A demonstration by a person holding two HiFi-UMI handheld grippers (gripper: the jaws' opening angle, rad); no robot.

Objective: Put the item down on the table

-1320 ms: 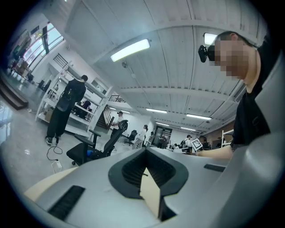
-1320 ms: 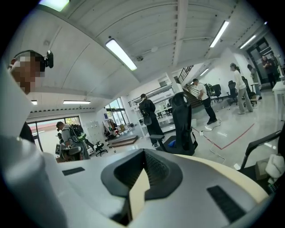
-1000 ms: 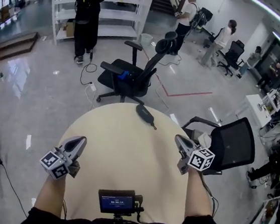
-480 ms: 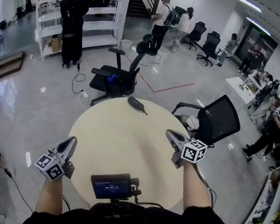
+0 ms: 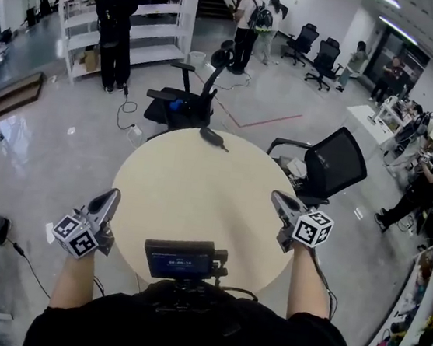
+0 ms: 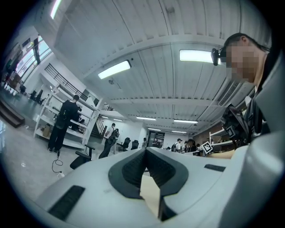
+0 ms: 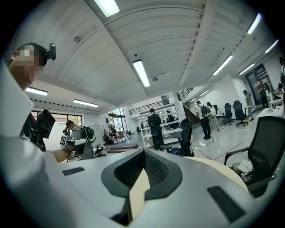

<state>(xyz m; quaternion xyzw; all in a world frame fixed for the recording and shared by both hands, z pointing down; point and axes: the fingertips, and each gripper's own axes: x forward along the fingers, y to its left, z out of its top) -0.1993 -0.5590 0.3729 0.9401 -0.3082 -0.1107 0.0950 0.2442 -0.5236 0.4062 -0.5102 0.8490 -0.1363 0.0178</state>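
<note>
lying well beyond right hand-held gripper [image 5: 278,200], item [image 5: 214,137]

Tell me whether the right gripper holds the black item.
No: the right gripper is shut and empty, while the black item lies at the far edge of the table.

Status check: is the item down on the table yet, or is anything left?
Looks done: the black item lies near the round table's far edge, apart from both grippers. In hand: nothing; the left gripper and right gripper are shut and empty. Left: apparently nothing.
</note>
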